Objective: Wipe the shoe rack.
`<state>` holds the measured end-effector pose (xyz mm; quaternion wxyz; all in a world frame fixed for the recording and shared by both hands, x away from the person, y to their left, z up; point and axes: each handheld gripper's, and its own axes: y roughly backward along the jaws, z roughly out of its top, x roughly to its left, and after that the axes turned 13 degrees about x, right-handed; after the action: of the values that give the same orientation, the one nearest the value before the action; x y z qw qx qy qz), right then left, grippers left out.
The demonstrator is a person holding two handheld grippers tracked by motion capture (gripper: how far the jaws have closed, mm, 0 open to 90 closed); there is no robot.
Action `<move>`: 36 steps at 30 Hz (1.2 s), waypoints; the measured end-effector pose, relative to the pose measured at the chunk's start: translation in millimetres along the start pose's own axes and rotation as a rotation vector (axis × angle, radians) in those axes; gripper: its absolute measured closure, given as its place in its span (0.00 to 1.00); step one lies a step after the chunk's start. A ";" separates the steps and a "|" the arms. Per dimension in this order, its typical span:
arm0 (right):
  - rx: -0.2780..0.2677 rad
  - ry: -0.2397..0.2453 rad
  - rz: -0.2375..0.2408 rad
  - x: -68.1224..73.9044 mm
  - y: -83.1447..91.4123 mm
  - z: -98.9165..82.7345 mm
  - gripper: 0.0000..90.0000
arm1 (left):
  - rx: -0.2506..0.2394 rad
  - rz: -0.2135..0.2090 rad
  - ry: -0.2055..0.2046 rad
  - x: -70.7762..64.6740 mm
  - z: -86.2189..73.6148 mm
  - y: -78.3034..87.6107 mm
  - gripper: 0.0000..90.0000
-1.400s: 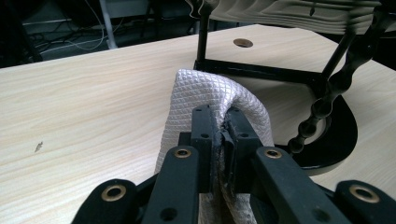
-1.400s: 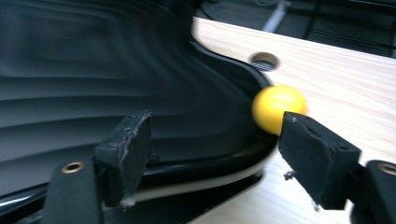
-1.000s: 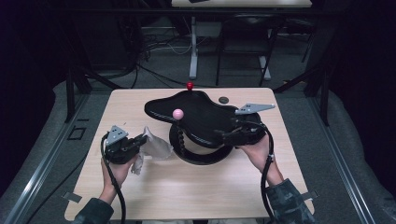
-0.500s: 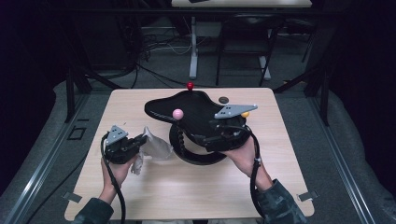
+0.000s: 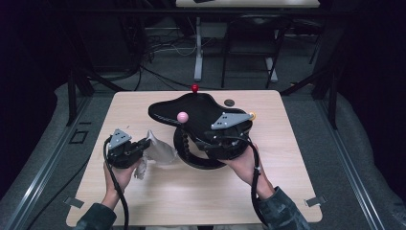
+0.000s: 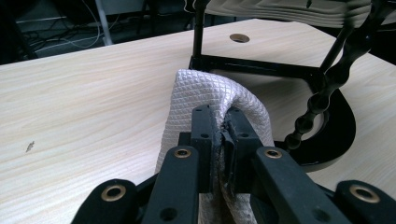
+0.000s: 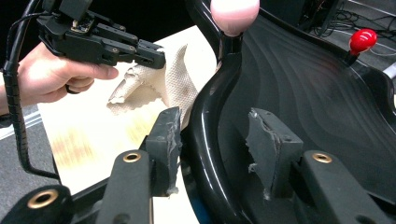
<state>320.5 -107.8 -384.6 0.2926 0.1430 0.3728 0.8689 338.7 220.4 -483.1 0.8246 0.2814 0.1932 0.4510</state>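
Holding a white textured cloth (image 6: 210, 93) pinched tight between its jaws, the left gripper (image 5: 139, 149) rests on the wooden table (image 5: 297, 158) just left of a black stand with a wavy-edged tray top (image 5: 201, 112). The cloth hangs from the jaws toward the stand's round base (image 5: 201, 160), close to it; whether it touches cannot be told.

The right gripper (image 7: 215, 140) sits at the tray's near edge. Its jaws have just been closing, and the tray's glossy black rim (image 7: 205, 116) now stands between the two worn grey pads (image 7: 268, 144). One pad lies outside the rim, the other over the ridged tray surface; a small gap seems to remain, so the grip looks unfinished.

A pink knob (image 5: 182, 116) rises from the tray's left side, a red one (image 5: 195, 88) from its far edge and a yellow one (image 5: 252, 115) at its right.

Risks, as a judgement: the rim is smooth and curved, so the frayed pads could slip off, or a lopsided pull could tip the stand. The dangling cloth could snag on the beaded post (image 6: 322, 93) beside the base.

No brand, label or writing can be read.
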 end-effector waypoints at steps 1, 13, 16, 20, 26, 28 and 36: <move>-0.001 0.004 -0.002 -0.2 0.4 -0.3 0.61 | -0.002 0.001 0.003 0.1 -0.4 -0.3 0.93; 0.010 -0.034 -0.062 -18.2 17.5 -15.7 0.60 | -0.002 0.003 0.002 0.0 -0.6 -0.6 0.93; 0.010 -0.060 -0.081 -28.8 27.1 -23.8 0.60 | -0.001 0.004 0.002 0.3 -0.7 -0.1 0.93; 0.010 -0.083 -0.117 -38.0 34.7 -30.1 0.59 | -0.002 0.005 0.006 0.2 -0.8 -0.2 0.93; 0.003 -0.116 -0.124 -49.6 42.3 -35.4 0.58 | -0.001 0.004 0.005 0.5 -0.8 0.1 0.93; 0.004 -0.128 -0.131 -52.2 44.4 -36.6 0.58 | 0.000 0.004 0.003 1.3 -0.9 0.6 0.93; -0.024 -0.139 -0.169 -49.0 41.3 -32.4 0.59 | 0.001 0.005 0.007 1.2 -0.4 0.8 0.93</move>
<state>327.5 -179.0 -378.0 0.3918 0.1671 0.3520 0.8335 338.6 221.9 -483.0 0.8227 0.2808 0.1956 0.4540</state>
